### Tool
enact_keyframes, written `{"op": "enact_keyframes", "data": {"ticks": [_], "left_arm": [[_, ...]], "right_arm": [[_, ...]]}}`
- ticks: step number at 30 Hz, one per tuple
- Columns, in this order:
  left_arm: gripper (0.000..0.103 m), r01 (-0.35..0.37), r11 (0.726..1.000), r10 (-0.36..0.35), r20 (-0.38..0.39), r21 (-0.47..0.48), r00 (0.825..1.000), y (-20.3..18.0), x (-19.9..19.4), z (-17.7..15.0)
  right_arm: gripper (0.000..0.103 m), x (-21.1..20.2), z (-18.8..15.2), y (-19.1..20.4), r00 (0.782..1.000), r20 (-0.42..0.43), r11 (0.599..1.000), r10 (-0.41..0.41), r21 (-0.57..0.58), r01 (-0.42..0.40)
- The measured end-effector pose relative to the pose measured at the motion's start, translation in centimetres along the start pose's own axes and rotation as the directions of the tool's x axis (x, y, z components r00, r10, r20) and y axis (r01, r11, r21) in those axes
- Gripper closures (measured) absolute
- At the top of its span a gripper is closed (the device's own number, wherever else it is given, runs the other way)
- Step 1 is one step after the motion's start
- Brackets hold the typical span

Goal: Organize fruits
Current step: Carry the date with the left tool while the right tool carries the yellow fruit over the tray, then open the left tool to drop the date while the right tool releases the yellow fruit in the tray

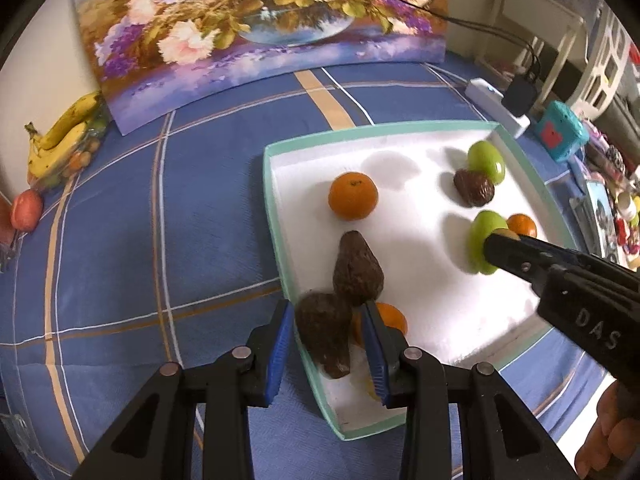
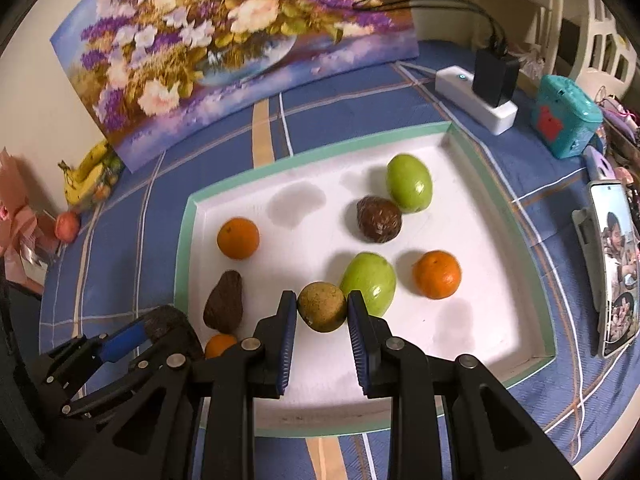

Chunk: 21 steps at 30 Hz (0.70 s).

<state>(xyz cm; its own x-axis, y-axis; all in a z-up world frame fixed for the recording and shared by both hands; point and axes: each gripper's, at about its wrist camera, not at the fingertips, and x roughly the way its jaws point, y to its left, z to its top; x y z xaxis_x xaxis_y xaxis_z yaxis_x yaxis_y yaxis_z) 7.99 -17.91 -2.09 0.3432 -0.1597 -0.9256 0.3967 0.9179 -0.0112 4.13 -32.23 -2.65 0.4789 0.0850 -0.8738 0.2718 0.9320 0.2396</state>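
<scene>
A white tray (image 2: 460, 216) with a green rim holds fruit. My left gripper (image 1: 326, 344) is shut on a dark brown avocado (image 1: 324, 332) at the tray's near left corner; it also shows in the right wrist view (image 2: 168, 322). A second avocado (image 1: 357, 270) and an orange (image 1: 390, 318) lie beside it. My right gripper (image 2: 322, 312) is shut on a yellow-brown fruit (image 2: 321, 306), next to a green mango (image 2: 370, 282). In the tray are also oranges (image 2: 238, 238) (image 2: 437, 274), another green mango (image 2: 409, 183) and a brown fruit (image 2: 379, 219).
A flower painting (image 2: 224, 44) leans on the back wall. Bananas (image 1: 60, 140) and a red fruit (image 1: 26, 209) lie at far left. A white power strip (image 2: 476, 100), teal box (image 2: 566, 116) and phone (image 2: 614, 264) stand right of the tray.
</scene>
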Motion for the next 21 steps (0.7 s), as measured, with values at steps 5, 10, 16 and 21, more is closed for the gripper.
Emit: {"op": "enact_keyframes", "data": {"ticks": [5, 10, 16, 21], "left_arm": [[0.065, 0.003, 1.0, -0.003, -0.026, 0.013, 1.0, -0.6, 1.0, -0.3], [0.066, 0.009, 1.0, -0.009, -0.03, -0.01, 0.999, 0.0, 1.2, -0.2], [0.066, 0.024, 0.999, -0.025, -0.033, -0.031, 0.999, 0.5, 1.2, -0.2], [0.066, 0.042, 0.998, -0.044, -0.035, -0.037, 0.998, 0.6, 1.0, -0.2]], "right_arm": [[0.076, 1.6, -0.3, 0.3, 0.999, -0.053, 1.0, -0.002, -0.016, 0.001], [0.076, 3.0, -0.6, 0.3, 0.995, -0.101, 1.0, -0.004, -0.022, 0.002], [0.076, 4.6, -1.1, 0.2, 0.988, -0.152, 1.0, -0.001, -0.022, -0.002], [0.076, 4.8, -1.2, 0.3, 0.987, -0.161, 1.0, 0.003, -0.026, -0.007]]}}
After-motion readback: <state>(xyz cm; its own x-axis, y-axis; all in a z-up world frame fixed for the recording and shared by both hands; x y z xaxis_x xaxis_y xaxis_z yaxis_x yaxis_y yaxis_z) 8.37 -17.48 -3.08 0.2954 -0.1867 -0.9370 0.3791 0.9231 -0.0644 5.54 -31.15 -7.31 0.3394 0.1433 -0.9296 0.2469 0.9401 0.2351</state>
